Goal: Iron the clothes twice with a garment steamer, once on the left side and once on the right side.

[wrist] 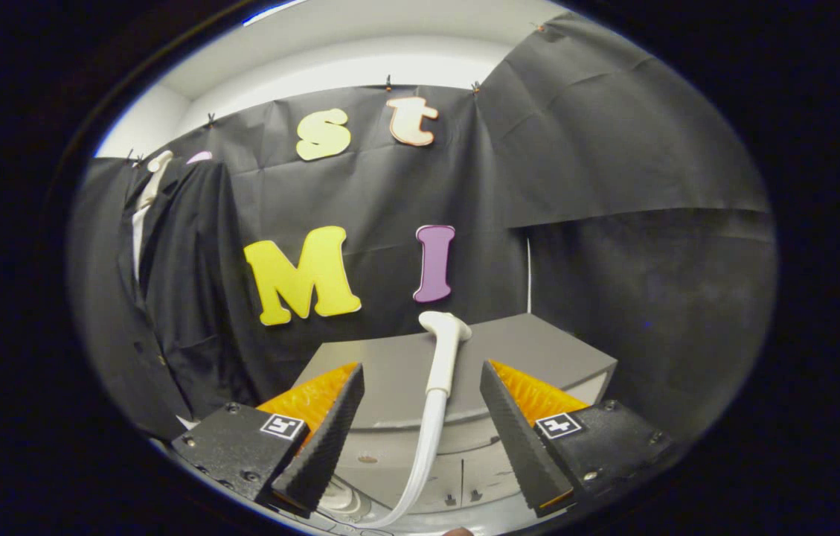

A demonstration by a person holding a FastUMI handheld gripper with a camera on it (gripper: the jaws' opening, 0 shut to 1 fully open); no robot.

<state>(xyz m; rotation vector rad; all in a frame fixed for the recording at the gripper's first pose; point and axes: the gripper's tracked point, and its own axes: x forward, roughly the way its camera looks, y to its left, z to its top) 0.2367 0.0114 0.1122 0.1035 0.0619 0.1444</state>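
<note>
A black cloth wall goes around a small booth, and a grey box [539, 350] sits low in front of it. The steamer [440, 357] stands up on the rounded white base [405, 454] in front of that box. It is a long white wand. Its long way runs up and down, leaning a little. The flat head is at the top, just in front of the grey box, and it turns toward the right. A white hose [420, 461] bends down from the handle toward the near side.

The gripper [420, 439] is open wide. The steamer handle is between its two fingers, but no finger touches it yet.

I think the step now is to grab the steamer. To do it well, move forward so the handle sits deep between the fingers. Keep the handle in the middle. Then close slowly, gripping the thick handle and not the soft hose.

The dark jacket [174, 298] hangs on the wall, well off to the left.
</note>
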